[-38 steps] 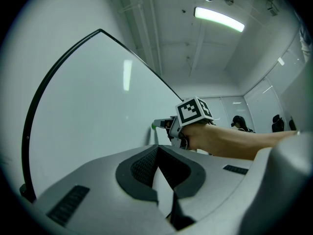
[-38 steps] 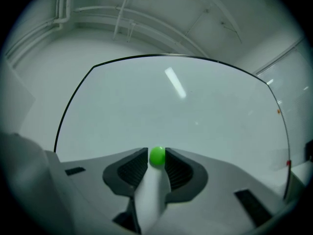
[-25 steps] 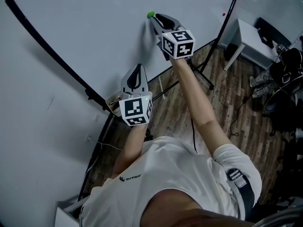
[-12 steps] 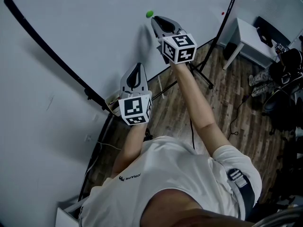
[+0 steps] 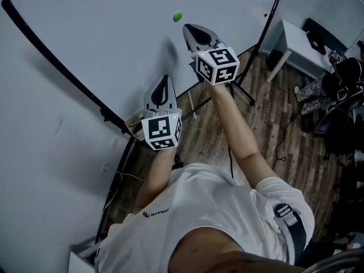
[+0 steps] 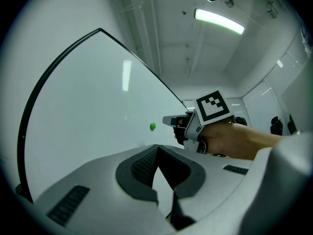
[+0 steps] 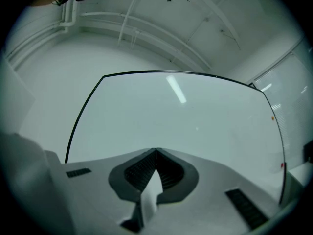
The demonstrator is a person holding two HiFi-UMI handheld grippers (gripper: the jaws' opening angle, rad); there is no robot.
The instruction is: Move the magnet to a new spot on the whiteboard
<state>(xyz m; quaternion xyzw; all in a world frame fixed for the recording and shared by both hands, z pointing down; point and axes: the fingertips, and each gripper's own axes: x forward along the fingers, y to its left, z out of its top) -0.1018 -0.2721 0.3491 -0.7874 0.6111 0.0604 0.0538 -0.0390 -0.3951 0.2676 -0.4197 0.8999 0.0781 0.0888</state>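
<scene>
Only lettering in view: short dark print with a small logo on the person's white cotton T-shirt, towards its left-sleeve side. Too small to read reliably.

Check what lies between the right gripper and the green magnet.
Only bare whiteboard: the head view and left gripper view show a clear gap between magnet and right gripper, whose jaws have just closed on nothing.
</scene>
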